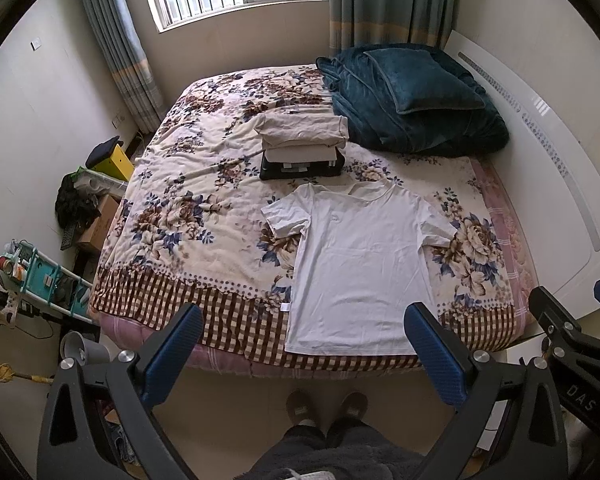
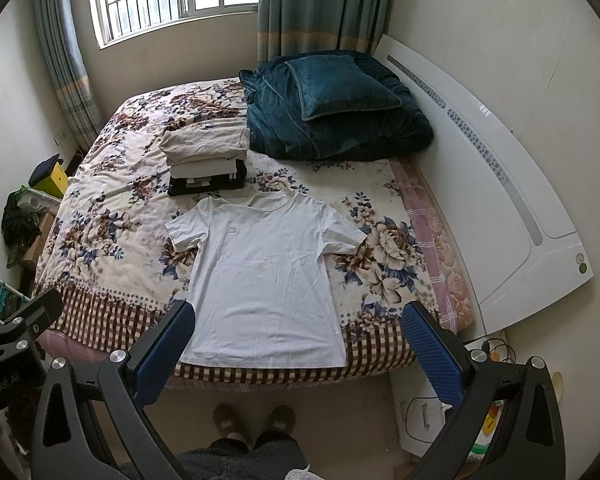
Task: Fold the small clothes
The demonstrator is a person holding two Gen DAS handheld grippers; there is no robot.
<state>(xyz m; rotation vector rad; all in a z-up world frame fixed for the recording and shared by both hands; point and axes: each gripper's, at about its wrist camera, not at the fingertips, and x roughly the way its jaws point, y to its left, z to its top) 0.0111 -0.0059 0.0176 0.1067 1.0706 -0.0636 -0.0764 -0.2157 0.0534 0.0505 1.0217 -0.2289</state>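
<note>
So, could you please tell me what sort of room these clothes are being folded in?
Most likely a home bedroom: a bed under a floral quilted cover, a dark teal velvet pillow on a matching blanket, and grey-green curtains beside a barred window. A white short-sleeved T-shirt lies flat on the bed.

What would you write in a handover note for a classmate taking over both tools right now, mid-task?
Left tool: open, empty, held back from the bed's near edge.
Right tool: open, empty, also held back.
White T-shirt: spread flat on the floral bedspread, hem toward you, sleeves out, unfolded.
Folded stack: beyond the collar, beside the teal blanket.
Done: several garments folded, judging by the stack.
Left: fold the T-shirt, then probably add it to the stack.
</note>
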